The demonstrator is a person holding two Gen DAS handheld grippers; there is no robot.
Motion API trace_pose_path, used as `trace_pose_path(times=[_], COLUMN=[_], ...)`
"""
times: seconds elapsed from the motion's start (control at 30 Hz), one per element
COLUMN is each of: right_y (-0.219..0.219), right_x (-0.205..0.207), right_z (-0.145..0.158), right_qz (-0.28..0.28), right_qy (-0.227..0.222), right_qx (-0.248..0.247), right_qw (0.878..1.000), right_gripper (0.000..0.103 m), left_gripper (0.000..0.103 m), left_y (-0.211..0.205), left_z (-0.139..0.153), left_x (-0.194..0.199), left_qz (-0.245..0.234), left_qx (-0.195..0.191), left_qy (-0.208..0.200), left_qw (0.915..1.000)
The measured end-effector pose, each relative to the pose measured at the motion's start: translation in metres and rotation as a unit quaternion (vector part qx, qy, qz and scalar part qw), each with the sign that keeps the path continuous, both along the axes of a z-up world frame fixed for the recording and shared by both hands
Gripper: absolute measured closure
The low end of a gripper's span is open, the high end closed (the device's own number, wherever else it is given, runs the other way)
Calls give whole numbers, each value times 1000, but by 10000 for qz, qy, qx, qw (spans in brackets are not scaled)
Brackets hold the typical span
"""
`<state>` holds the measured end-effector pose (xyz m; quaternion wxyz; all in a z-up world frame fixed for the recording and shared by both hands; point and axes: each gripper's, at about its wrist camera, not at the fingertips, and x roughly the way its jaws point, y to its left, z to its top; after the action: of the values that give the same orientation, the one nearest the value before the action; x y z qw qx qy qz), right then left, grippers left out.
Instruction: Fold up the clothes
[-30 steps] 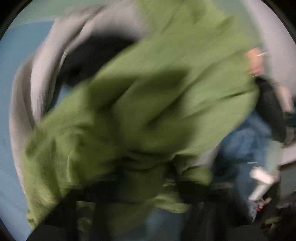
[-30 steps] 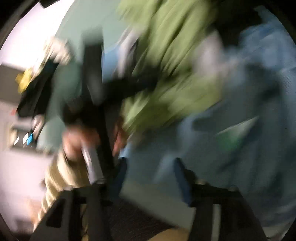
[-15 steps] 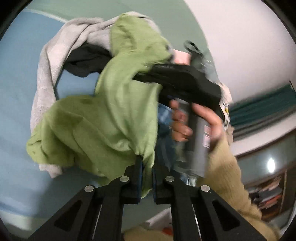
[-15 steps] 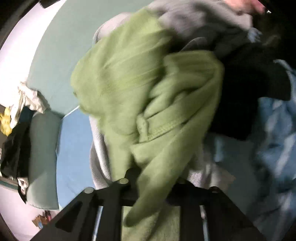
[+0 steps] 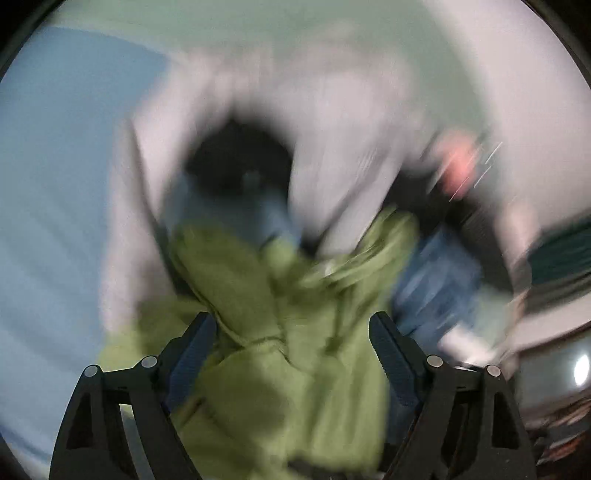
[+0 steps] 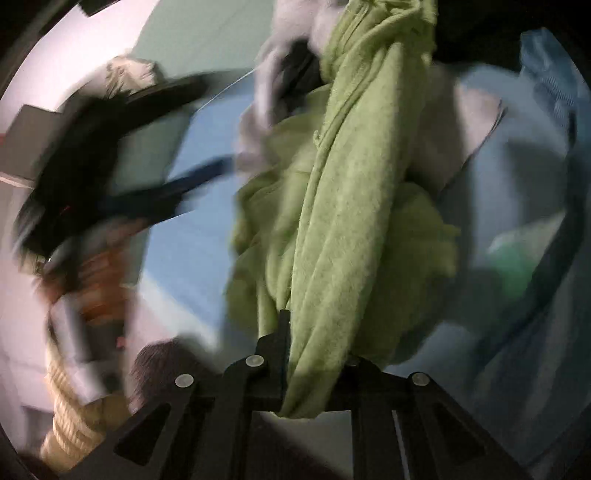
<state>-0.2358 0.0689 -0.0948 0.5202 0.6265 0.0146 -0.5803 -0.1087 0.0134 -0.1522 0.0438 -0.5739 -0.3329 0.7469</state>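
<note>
Everything sits on a big light-blue bed surface (image 5: 55,192) with a pale green wall (image 5: 229,33) behind it — the left wrist view is badly smeared. A grey garment (image 5: 351,122) is heaped on the blue, with something black (image 5: 236,158) under it. The green garment (image 6: 354,192) hangs bunched in a twisted rope, pinched at its lower end by the right gripper (image 6: 314,354). The left gripper (image 5: 291,347) has its fingers spread wide, green cloth lying between them — no grip that I can see.

The left hand-held gripper (image 5: 291,354) has opened, releasing the green garment (image 5: 280,354).
</note>
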Motion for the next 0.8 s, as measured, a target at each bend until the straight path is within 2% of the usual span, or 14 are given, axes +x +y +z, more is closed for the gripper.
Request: trace_pose_path(times=[0.03, 0.07, 0.1, 0.13, 0.17, 0.2, 0.23, 0.3, 0.37, 0.43, 0.5, 0.6, 0.73, 0.8], right_y=[3, 3, 4, 5, 6, 7, 8, 13, 23, 31, 32, 22, -12, -27], right_x=[12, 22, 39, 59, 64, 69, 65, 43, 16, -3, -17, -32, 3, 13], right_z=[4, 6, 7, 9, 8, 7, 5, 1, 9, 24, 33, 41, -4, -11], right_qz=[180, 379, 699, 997, 1124, 1248, 1202, 829, 438, 175, -23, -246, 221, 421], right_qy=[-69, -206, -406, -214, -111, -10, -152, -523, -792, -648, -272, 188, 258, 185], right_qx=[-82, -133, -151, -23, 13, 47, 55, 194, 128, 27, 98, 265, 832, 898], right_qw=[9998, 9990, 9966, 9948, 9936, 9922, 9926, 9950, 9958, 9977, 9996, 9992, 9960, 9949], right_gripper=[91, 92, 92, 92, 91, 87, 84, 63, 59, 53, 36, 26, 25, 25], left_gripper=[23, 23, 30, 66, 75, 76, 77, 77, 77, 78, 78, 78, 78, 78], left_y=[14, 32, 47, 56, 57, 51, 44, 22, -9, -32, -50, -72, -102, -117], left_z=[-14, -21, -14, -8, -6, -6, -6, -1, 7, 16, 25, 34, 46, 52], left_x=[-3, 3, 11, 21, 31, 43, 55, 79, 107, 133, 154, 174, 199, 212], left_qz=[-160, -400, -753, -1056, -1119, -1105, -1086, -837, -490, -233, -49, 205, 544, 713], left_qx=[20, -119, -480, -645, -456, -148, 170, 314, 526, 561, 513, 444, 351, 304], left_qy=[-288, -313, -107, -65, -141, -198, -247, -207, -127, -57, 37, 264, 567, 718], left_qw=[9995, 9986, 9959, 9923, 9926, 9936, 9936, 9958, 9973, 9981, 9987, 9985, 9963, 9944])
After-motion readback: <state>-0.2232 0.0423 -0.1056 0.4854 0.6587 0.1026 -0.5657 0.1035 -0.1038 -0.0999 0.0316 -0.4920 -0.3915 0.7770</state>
